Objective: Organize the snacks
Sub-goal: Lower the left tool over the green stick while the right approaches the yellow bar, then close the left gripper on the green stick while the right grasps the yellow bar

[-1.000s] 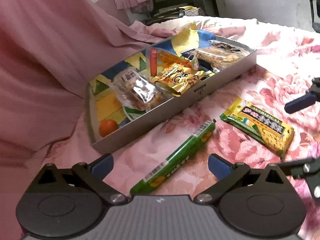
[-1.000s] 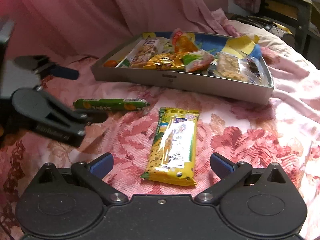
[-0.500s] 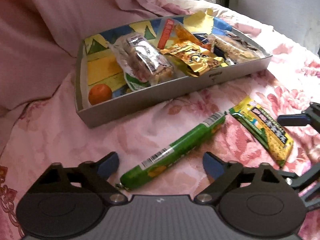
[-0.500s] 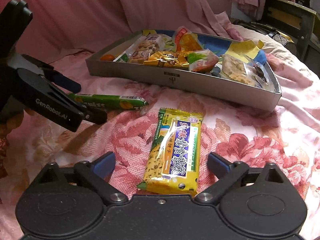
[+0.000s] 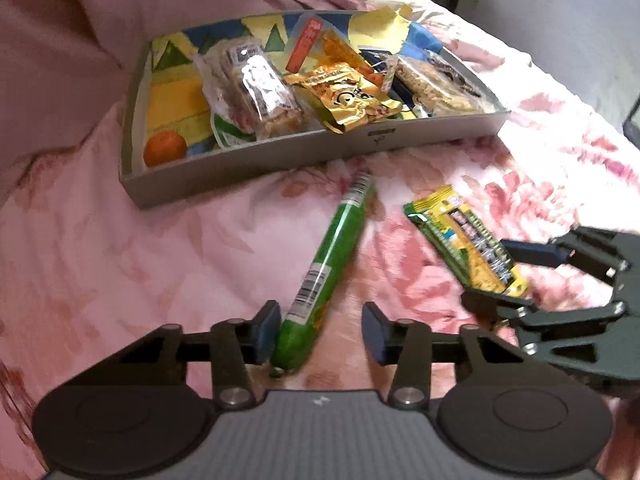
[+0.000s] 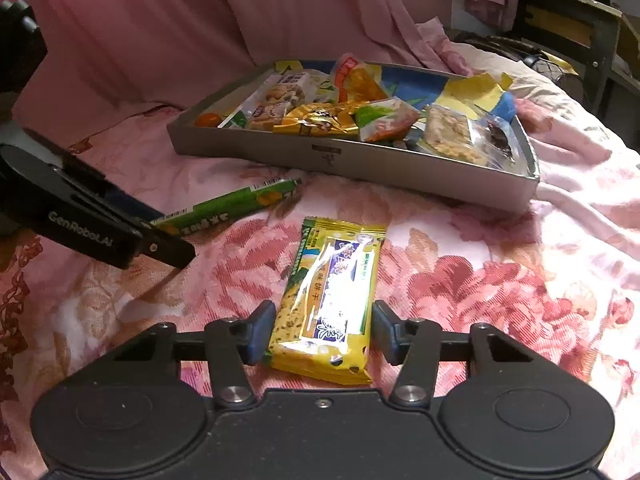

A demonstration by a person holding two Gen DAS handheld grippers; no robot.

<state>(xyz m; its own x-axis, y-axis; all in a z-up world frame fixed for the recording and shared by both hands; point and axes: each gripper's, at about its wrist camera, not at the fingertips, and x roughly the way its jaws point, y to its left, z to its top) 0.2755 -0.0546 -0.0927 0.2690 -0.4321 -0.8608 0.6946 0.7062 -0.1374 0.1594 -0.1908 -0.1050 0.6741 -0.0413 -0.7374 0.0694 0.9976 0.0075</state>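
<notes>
Green stick [image 5: 332,268], yellow packet [image 6: 332,304]: on floral bedspread [image 6: 480,280] before tray [image 6: 360,156]. Light, crinkly, slippery; grip near ends. Left gripper [image 5: 320,334], right gripper [image 6: 322,332]: jaws closing around each, not yet clamped.

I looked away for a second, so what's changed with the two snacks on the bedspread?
Both hand-held grippers' jaws are closing: the left hand-held gripper around the green stick, the right hand-held gripper around the yellow packet. Neither snack has left the bedspread. The tray is unchanged.
</notes>
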